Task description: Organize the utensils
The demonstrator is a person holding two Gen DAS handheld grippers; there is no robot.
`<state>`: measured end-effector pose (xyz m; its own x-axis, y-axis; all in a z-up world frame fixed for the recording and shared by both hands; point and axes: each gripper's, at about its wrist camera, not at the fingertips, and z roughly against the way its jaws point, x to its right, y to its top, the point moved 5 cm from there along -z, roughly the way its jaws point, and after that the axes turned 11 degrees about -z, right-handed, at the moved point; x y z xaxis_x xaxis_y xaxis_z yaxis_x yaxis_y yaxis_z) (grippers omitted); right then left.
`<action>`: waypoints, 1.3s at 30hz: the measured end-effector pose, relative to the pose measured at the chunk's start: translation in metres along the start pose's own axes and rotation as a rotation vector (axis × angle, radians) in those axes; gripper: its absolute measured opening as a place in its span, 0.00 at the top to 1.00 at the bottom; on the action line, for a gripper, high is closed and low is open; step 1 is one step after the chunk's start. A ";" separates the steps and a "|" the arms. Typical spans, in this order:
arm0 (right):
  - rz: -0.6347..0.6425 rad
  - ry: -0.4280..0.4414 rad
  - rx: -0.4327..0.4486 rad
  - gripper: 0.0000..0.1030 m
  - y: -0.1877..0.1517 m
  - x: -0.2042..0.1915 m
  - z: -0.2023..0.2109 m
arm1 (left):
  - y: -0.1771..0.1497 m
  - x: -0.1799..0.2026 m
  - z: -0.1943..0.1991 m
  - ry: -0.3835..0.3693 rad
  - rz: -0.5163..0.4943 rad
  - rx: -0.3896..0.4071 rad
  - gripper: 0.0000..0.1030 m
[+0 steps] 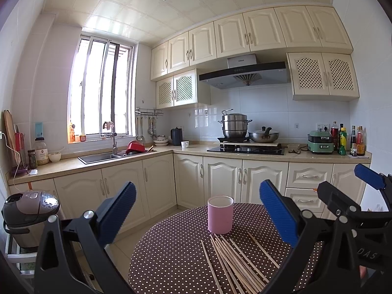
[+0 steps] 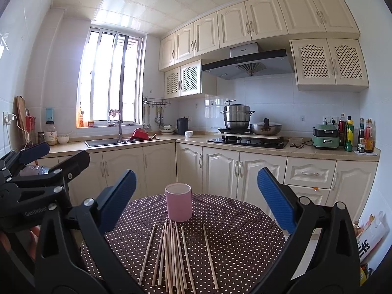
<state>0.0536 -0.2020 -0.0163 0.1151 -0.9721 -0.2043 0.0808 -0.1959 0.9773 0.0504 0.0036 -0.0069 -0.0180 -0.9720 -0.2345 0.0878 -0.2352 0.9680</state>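
Left gripper (image 1: 197, 210): blue-padded fingers spread wide apart, holding nothing, raised above the near part of the table; in the right wrist view it shows at the left edge, with part of a hand (image 2: 33, 238) behind it.
Right gripper (image 2: 196, 196): fingers likewise wide apart and empty, above the table's near edge; in the left wrist view it shows at the right edge.
Chopsticks (image 2: 171, 254): a loose bundle of pale wooden sticks lying flat on the table just in front of the cup, most close together, a few lying apart to either side; their far ends reach almost to the cup's base.
Table (image 2: 235, 225): round, covered in a brown cloth with white dots.
Cup (image 2: 178, 202): pink, cylindrical, upright, beyond the chopsticks, open at the top; its inside is not visible.
Rice cooker (image 1: 29, 208): dark, on a stand to the left of the table.
Cabinets (image 1: 220, 176): cream lower doors behind the table.
Counter (image 1: 191, 150): holds a sink (image 1: 98, 158), a kettle (image 1: 176, 136), a white mug (image 1: 185, 144) and bottles (image 1: 343, 140).
Stove (image 1: 245, 150): bears a steel steamer pot (image 1: 234, 126) and a lidded wok (image 1: 263, 136), under a range hood (image 1: 245, 74).
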 end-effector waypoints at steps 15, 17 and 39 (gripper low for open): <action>-0.010 -0.002 -0.014 0.06 0.000 0.004 0.001 | -0.001 0.005 -0.001 -0.005 -0.001 -0.011 0.04; -0.012 -0.001 -0.015 0.06 0.000 0.004 0.000 | -0.001 0.005 -0.002 -0.005 -0.002 -0.011 0.04; -0.021 -0.002 -0.044 0.06 -0.004 0.008 -0.009 | -0.009 0.007 -0.013 -0.007 -0.001 -0.034 0.04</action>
<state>0.0633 -0.2082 -0.0220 0.1109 -0.9682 -0.2242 0.1265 -0.2100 0.9695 0.0623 -0.0015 -0.0180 -0.0254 -0.9719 -0.2342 0.1214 -0.2355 0.9643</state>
